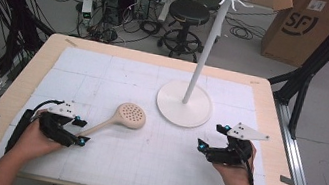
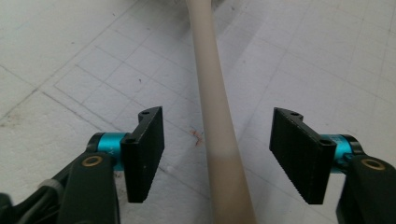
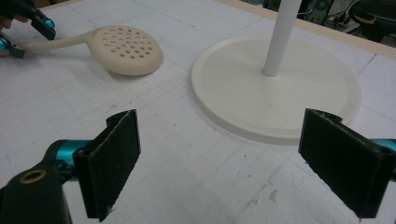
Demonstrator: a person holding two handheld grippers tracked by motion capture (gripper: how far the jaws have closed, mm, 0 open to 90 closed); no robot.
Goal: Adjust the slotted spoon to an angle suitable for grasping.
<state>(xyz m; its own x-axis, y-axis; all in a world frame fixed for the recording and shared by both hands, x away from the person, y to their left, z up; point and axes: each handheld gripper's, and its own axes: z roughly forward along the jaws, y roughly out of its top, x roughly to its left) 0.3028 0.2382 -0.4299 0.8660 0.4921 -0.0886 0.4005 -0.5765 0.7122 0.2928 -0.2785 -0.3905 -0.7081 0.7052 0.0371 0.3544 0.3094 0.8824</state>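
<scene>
On the table [image 1: 263, 96], under a white gridded mat [image 1: 80, 66], the largest item, a white hook stand [image 1: 204, 53], is rising from its round base [image 1: 185, 104] at centre right, well apart from the work in hand. Next in size, the beige perforated skimmer [image 1: 130, 115] is lying flat left of that base, bowl toward the stand and handle [image 2: 217, 116] running back toward the person's left hand. The left gripper [image 1: 79, 131] is straddling the handle near its end; its jaws are standing apart on either side with a clear gap to each pad, so nothing is being clamped yet. The right gripper [image 1: 209, 138] is resting released near the table's right edge, jaws wide, pointing toward the base and skimmer. Risks, judged from this layout: the handle is slim, round and lying slightly off-centre between the pads, so an uneven close is likely to be rolling or nudging it aside; a grip so far from the bowl is liable to be letting the heavy end droop or swing on lifting, possibly striking the stand.
</scene>
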